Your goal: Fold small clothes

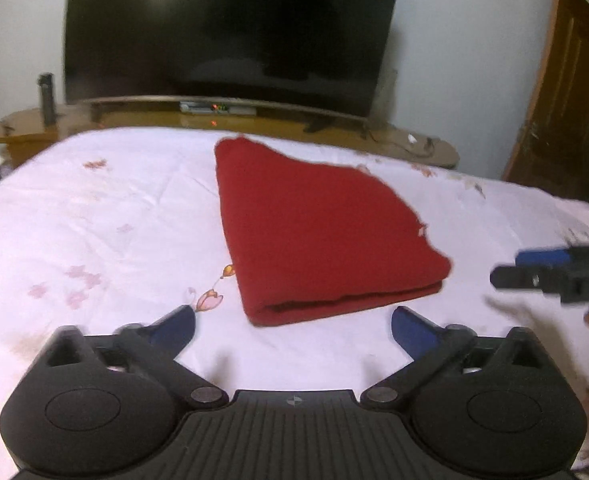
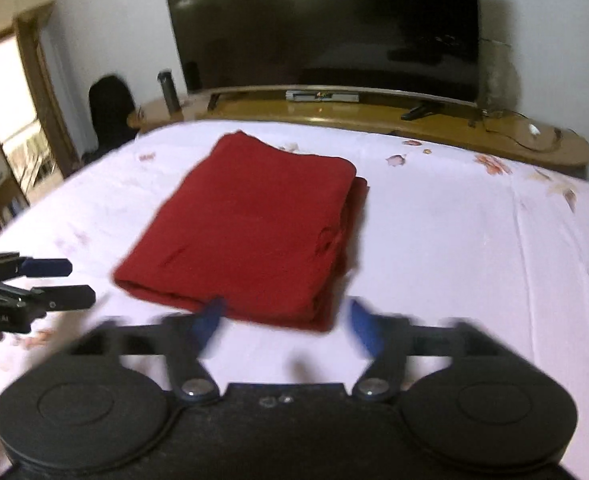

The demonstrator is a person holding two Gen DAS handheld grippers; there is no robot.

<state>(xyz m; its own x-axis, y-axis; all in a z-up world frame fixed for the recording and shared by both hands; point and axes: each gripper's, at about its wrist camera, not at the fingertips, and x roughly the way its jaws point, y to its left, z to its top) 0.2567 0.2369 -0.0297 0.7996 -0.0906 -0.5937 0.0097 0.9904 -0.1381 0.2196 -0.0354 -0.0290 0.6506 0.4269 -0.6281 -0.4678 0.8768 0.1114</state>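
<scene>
Item one: the red garment (image 1: 318, 232), folded into a thick rectangular bundle, lying flat near the middle of the bed (image 1: 94, 220). In my left wrist view its rounded fold edge faces me, with layers showing along the near side. In my right wrist view stacked layer edges show down its right side.

Item two: my left claw (image 1: 293, 326), fingers spread wide and released, holding nothing. It hangs over the sheet just short of the bundle's near edge, clear of the cloth.

Item three: my right claw (image 2: 284, 322), also spread wide and empty. Its blue fingertips (image 2: 210, 318) sit at the near edge of the garment; motion blur keeps me from telling whether the left tip touches the fabric. From the left camera the same claw appears side-on at the right border, well apart from the bundle.

Item four: the bed sheet, pale pink with scattered flower prints (image 1: 210, 300).

Item five: a large dark television (image 2: 322, 28) beyond the foot of the bed, standing on a wooden desk (image 2: 374, 114).

Item six: a brown wooden door (image 1: 566, 92) at far right.
</scene>
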